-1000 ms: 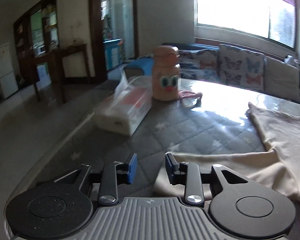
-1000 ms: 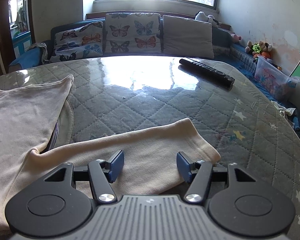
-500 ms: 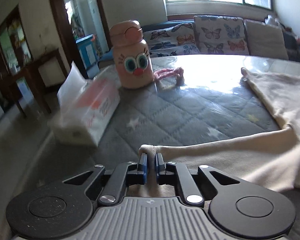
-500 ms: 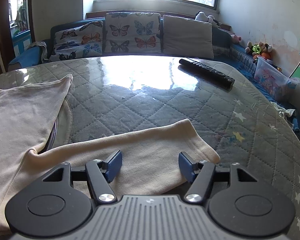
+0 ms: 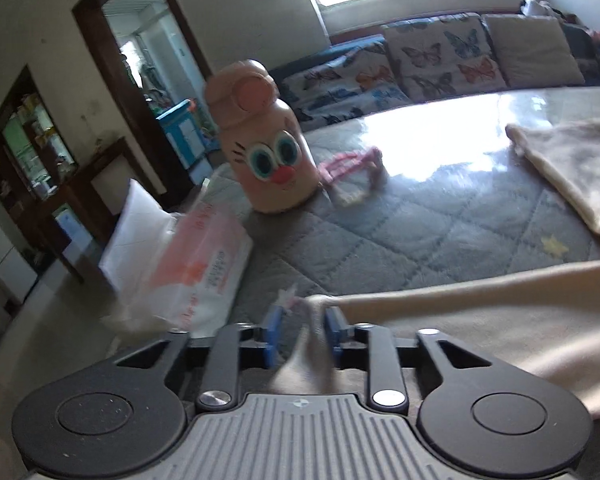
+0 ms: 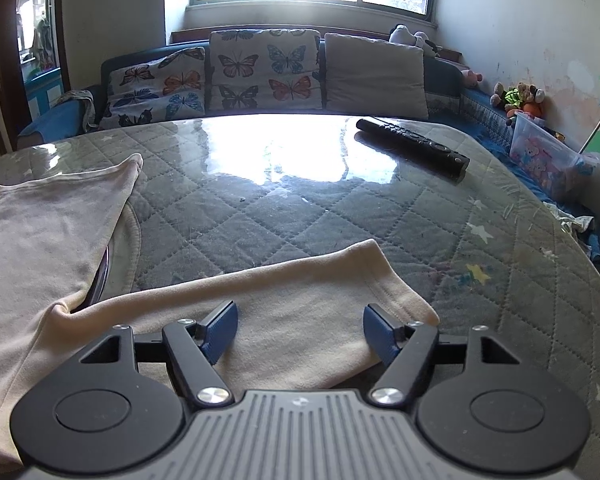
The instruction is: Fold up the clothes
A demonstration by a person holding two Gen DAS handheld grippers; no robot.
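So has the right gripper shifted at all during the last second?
No. The right gripper hangs over the same cream sleeve, remote unmoved in view; its jaws have just been opening.

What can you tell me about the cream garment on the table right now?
The cream garment is a soft knit top with stitched hems, lying flat and partly spread on the quilted table cover. One sleeve stretches under the right gripper, whose jaws stand open above it. The other sleeve's cuff rises, bunched, between the left gripper jaws, which have just been opening.
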